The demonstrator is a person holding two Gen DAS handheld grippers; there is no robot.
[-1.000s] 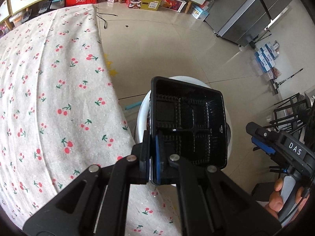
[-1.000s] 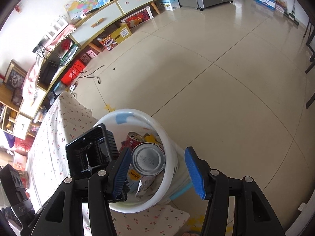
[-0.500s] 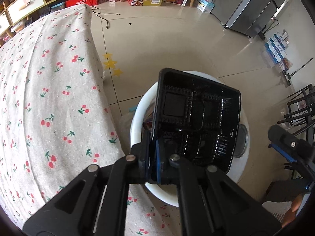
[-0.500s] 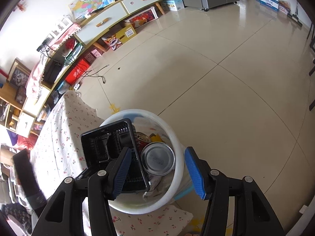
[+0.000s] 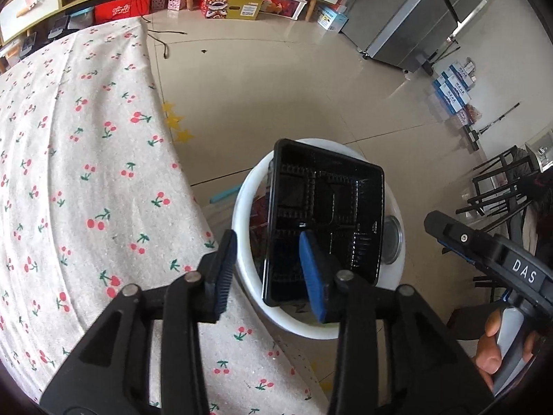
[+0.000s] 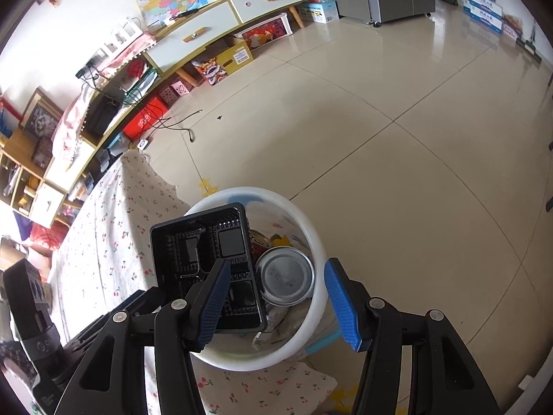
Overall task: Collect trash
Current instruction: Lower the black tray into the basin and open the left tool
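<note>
Cherry-print cloth (image 5: 86,190) covers the table on the left. Just beside its edge, the white bin (image 6: 311,228) holds the black tray (image 5: 328,214), tilted beside a can (image 6: 286,276). Left gripper (image 5: 266,269) has just opened, releasing the tray; right gripper (image 6: 276,297) is spread, empty.

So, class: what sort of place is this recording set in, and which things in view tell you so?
Most likely a lived-in home, probably a living room: a long low cabinet with drawers along the wall, a tiled floor, a cherry-print tablecloth, and a white trash bin beside it.
</note>
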